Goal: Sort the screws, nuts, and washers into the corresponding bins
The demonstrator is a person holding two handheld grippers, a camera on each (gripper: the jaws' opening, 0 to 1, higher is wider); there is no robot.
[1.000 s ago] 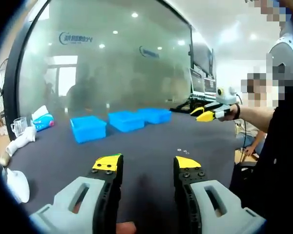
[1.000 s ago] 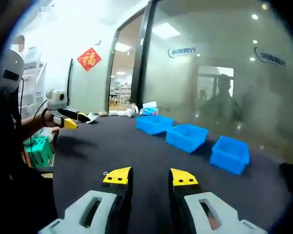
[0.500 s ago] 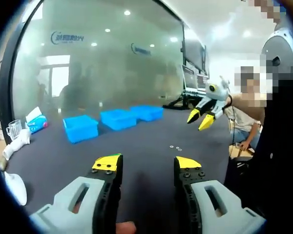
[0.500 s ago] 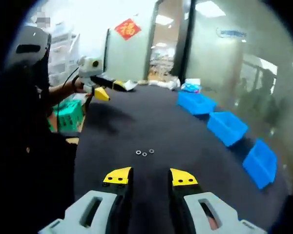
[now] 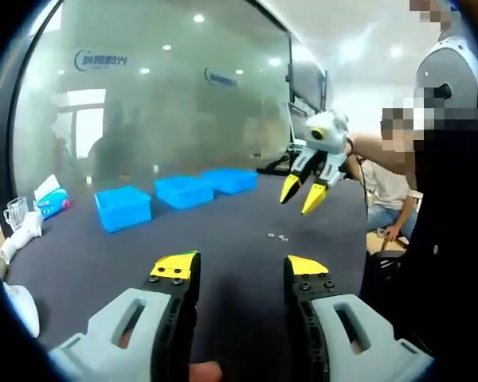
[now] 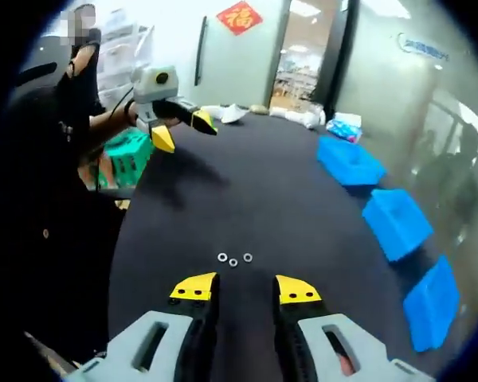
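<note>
Right gripper view is giving me the clearest look at the washers (image 6: pixel 234 259): three small silvery rings lying in a short row on the dark table (image 6: pixel 255 199), just ahead of my right claw (image 6: pixel 237 288), roughly in line with the gap between its yellow-tipped jaws. The jaws are standing apart and gripping nothing. Three blue bins (image 6: pixel 392 223) are sitting in a line along the far right edge of the table, well apart from the washers. My left claw (image 6: pixel 181 131) is hanging in the air at upper left, jaws parted and empty, above the table's edge.

Left gripper view is showing what the other cannot: my right claw (image 5: pixel 302 193) from outside, pointing steeply down, jaws apart, poised over the washers (image 5: pixel 278 236) (mere specks here). My left claw (image 5: pixel 233 268) is also open and empty, with the washers ahead and to its right. The bins (image 5: pixel 175 195) are lying further off, before a frosted glass wall (image 5: pixel 159 103).
</note>
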